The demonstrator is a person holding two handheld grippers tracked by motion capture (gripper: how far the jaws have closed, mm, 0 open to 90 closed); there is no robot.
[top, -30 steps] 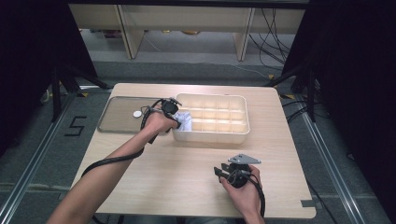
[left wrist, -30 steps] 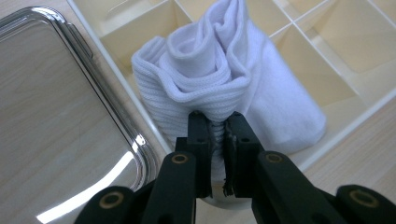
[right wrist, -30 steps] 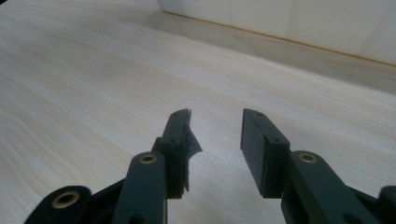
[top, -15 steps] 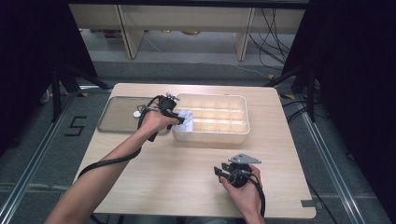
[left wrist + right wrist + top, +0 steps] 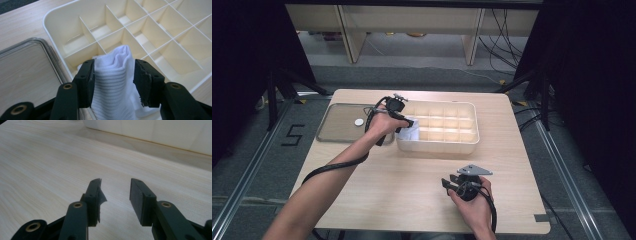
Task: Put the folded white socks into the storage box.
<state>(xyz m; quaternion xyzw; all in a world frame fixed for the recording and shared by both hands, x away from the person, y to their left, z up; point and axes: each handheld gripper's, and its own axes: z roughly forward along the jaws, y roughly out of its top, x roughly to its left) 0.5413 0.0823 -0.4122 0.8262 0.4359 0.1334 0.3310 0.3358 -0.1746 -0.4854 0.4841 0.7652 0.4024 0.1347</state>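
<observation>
My left claw (image 5: 113, 75) just opening, releasing the sock (image 5: 112, 82) into the tray's (image 5: 439, 146) near-left corner, my right claw (image 5: 115, 195) resting released near the surface's (image 5: 412, 180) near edge.

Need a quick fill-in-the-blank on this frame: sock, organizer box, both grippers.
1. The white sock sits between the jaws of the ____ gripper.
2. The sock goes into a corner cell of the cream ____ box.
3. The right gripper hovers over bare table, holding ____.
4. The clear lid lies ____ the box.

Missing words: left; divided; nothing; beside
</observation>
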